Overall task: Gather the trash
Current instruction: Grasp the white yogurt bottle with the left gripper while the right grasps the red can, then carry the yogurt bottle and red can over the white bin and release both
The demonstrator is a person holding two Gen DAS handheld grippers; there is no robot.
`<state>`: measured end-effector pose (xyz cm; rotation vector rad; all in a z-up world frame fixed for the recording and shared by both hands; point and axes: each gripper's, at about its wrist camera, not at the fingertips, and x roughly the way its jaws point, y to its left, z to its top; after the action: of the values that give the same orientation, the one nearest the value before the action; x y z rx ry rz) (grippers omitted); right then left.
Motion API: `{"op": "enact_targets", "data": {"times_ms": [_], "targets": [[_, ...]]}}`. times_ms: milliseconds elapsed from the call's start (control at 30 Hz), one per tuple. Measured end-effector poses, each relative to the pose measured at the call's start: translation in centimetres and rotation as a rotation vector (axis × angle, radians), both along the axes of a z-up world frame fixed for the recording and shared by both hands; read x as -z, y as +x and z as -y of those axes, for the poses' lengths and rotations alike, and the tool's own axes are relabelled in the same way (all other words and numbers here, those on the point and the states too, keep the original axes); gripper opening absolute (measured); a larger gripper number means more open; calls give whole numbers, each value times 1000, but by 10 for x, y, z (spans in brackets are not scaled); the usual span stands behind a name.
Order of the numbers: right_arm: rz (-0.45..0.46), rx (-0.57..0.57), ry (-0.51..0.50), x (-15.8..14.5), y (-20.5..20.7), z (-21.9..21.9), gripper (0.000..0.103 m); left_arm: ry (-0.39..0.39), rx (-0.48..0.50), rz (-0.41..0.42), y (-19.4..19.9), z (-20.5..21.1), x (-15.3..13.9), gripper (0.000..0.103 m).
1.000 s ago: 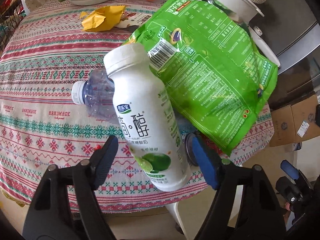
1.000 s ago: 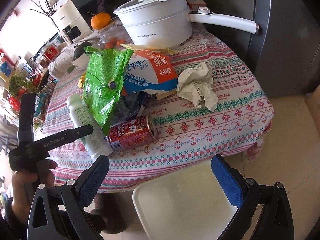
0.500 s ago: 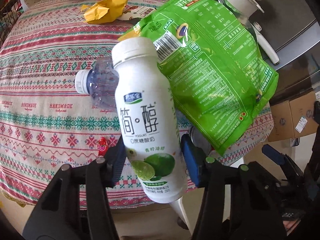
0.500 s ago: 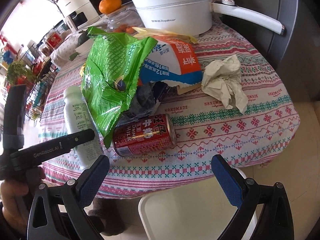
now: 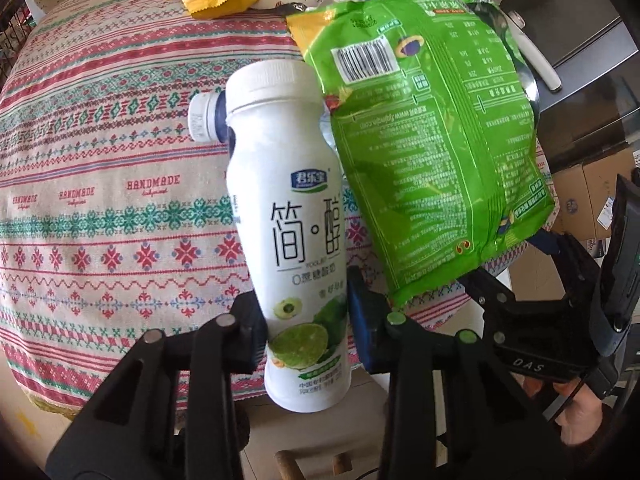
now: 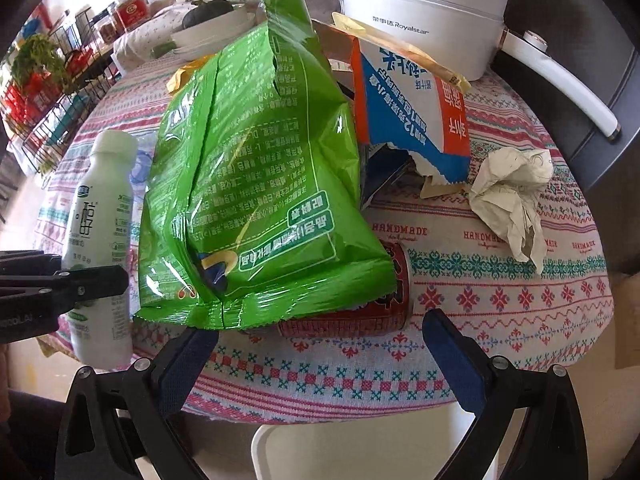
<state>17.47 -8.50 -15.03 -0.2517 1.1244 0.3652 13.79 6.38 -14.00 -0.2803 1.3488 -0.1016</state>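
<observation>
Item 1. White plastic yoghurt bottle with a lime picture on its label (image 5: 296,236): the left gripper (image 5: 306,334) is clamping it low on the body, fingers (image 5: 362,332) pressed in on both sides. It is tilting slightly, its base hanging past the near edge of the surface; judged as lifted clear for disposal. Label is reading "简·醇", "YOGURT" and a small blue brand badge too fine to read.

Item 2. Large crinkled green foil snack bag (image 6: 256,184): leaning over the trash pile near the near edge, its sealed bottom hem sitting just between the fingers of the right gripper (image 6: 316,360). Those fingers are standing wide apart and gripping nothing; judged as lining up on the bag or what lies under it. Print includes a barcode and Korean lettering.

Item 3. Red drink can lying on its side (image 6: 376,312): tucked under the bag's hem by the near edge. Lettering not legible.

Item 4. Torn blue, white and orange carton (image 6: 412,120): lying behind the bag; Chinese print upside down.

Item 5. Crumpled off-white paper wad (image 6: 516,196): resting toward the right edge.

Item 6. Clear plastic bottle with white cap (image 5: 204,116): lying behind the yoghurt bottle.

Item 7. Striped patterned tablecloth (image 5: 100,208): repeating "HANDMADE".

Item 8. White electric pot (image 6: 424,12): far edge, marked "Royalstar".
</observation>
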Motion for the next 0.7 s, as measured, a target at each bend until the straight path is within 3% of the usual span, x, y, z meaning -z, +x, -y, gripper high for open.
{"op": "enact_targets", "data": {"times_ms": [67, 133, 367, 700], "targets": [[1, 5, -25, 6, 4, -6, 102, 11, 4, -21, 2, 0, 8, 37], [-4, 9, -40, 11, 7, -7, 90, 11, 4, -19, -1, -1, 7, 37], [-50, 97, 28, 0, 15, 16, 89, 32, -21, 36, -14, -21, -11, 36], [-26, 190, 68, -31, 4, 79, 89, 8, -65, 110, -39, -58, -39, 36]]}}
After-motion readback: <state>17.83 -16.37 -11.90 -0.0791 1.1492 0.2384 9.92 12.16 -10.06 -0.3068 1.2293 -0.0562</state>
